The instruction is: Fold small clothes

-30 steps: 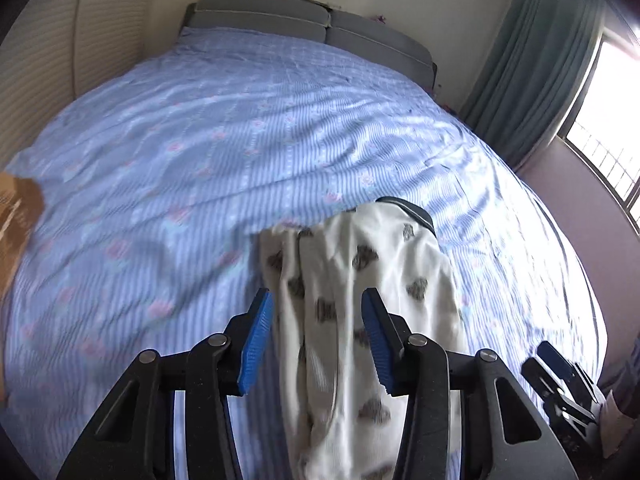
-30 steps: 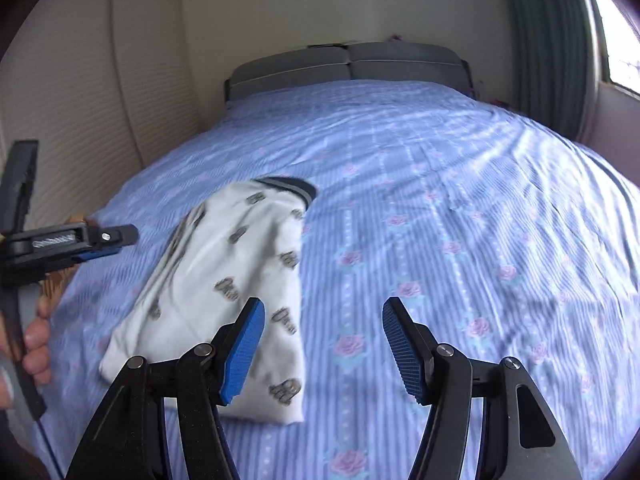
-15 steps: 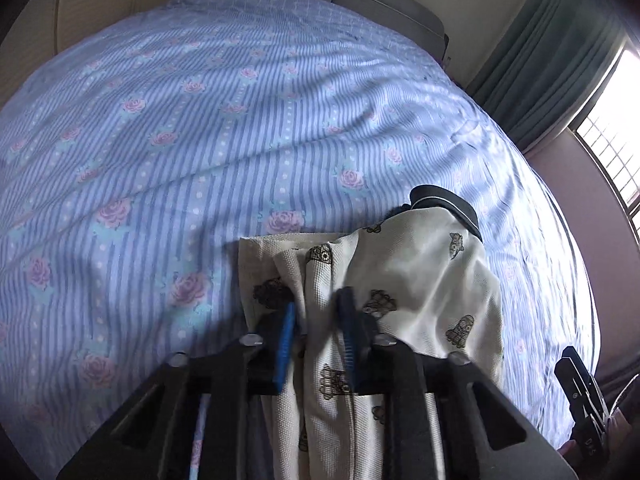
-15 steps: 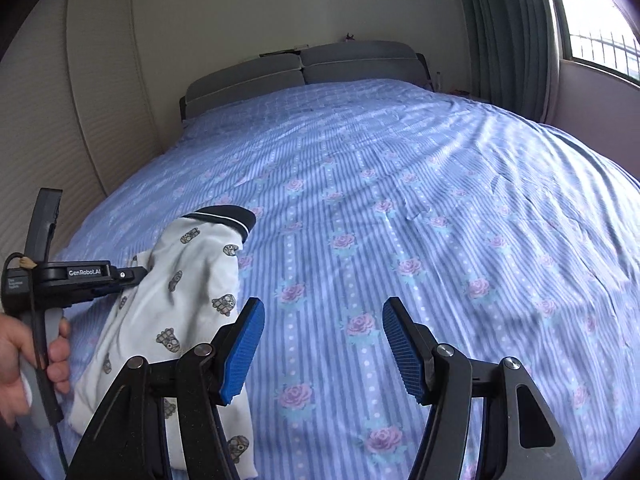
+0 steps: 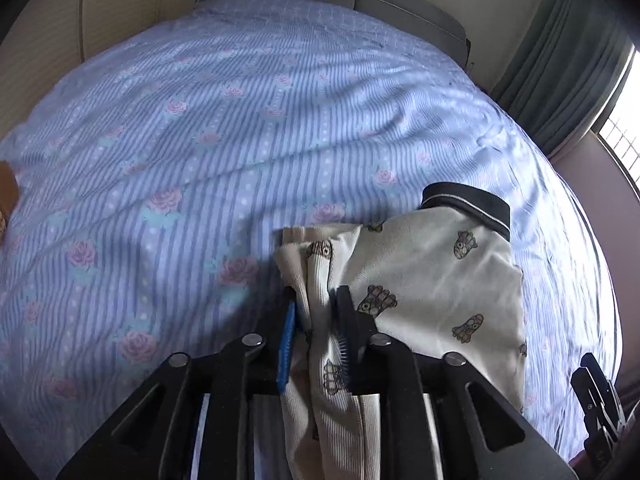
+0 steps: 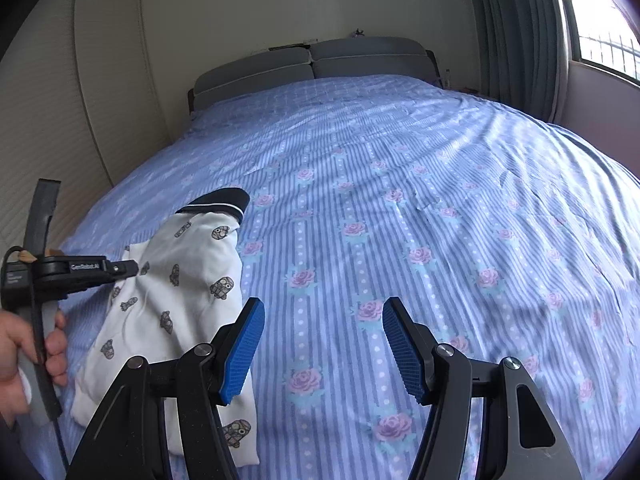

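Observation:
A small cream shirt [image 5: 420, 272] with little dark printed figures and a dark collar [image 5: 466, 204] lies folded lengthwise on the bed. My left gripper [image 5: 316, 320] is low over its left edge. A raised fold of the cloth stands between the jaws, which are opening, and a dark gap shows beside the left pad. In the right wrist view the left gripper [image 6: 134, 268], held by a hand [image 6: 24, 344], has its tips at the shirt [image 6: 192, 280]. My right gripper [image 6: 324, 344] is open with nothing in it, above the sheet just right of the shirt.
The blue striped sheet with roses [image 6: 400, 208] covers the whole bed up to a grey headboard [image 6: 312, 64]. A curtain [image 6: 516, 32] and window are at the right, pale wardrobe doors [image 6: 100, 80] at the left. A brown object [image 5: 6, 184] lies at the sheet's left edge.
The left gripper came down and forward onto the shirt's left edge. Its jaws narrowed on a fold, then widened a little. The right gripper stayed open and almost still.

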Tool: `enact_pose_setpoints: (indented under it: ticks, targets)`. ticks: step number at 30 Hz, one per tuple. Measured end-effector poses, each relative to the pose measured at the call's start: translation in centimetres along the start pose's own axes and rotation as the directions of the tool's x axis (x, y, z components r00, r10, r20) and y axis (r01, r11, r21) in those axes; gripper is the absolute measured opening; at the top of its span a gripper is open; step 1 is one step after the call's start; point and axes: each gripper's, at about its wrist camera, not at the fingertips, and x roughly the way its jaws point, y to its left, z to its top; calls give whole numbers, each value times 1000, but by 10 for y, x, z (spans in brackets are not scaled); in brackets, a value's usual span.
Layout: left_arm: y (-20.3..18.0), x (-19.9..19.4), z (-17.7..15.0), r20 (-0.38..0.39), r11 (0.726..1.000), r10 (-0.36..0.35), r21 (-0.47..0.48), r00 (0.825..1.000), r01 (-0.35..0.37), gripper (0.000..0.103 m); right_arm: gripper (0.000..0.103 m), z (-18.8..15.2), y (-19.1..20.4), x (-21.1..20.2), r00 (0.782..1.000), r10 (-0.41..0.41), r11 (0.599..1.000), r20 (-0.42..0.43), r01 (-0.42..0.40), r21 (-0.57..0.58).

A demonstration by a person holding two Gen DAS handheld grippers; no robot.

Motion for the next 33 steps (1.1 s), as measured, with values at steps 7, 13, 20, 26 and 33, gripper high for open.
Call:
enact_pose_setpoints:
  ticks: [7,13,20,26,33]
  targets:
    - [-17,-48,-52,60,995,22,93,998,-27,45,62,-15,9,-8,996,72,995,-61,-75,-60]
    - [-24,-58,-101,37,986,94,134,995,-98,46,62,-41,21,-16,989,94,982,-117,-111,-151]
    - [-11,-61,-119,76,990,118,67,990,-123,55,62,-68,27,-2,977,12,968,-215,-65,-242]
    - [-22,-88,-124,123,982,150,100,981,-163,54,62,-60,23,-18,985,37,973,-167,-74,-217]
    - [-14,-88,-147,125,965,226,107,966,-239,54,62,-64,16,-18,980,28,971,-197,-73,-227]
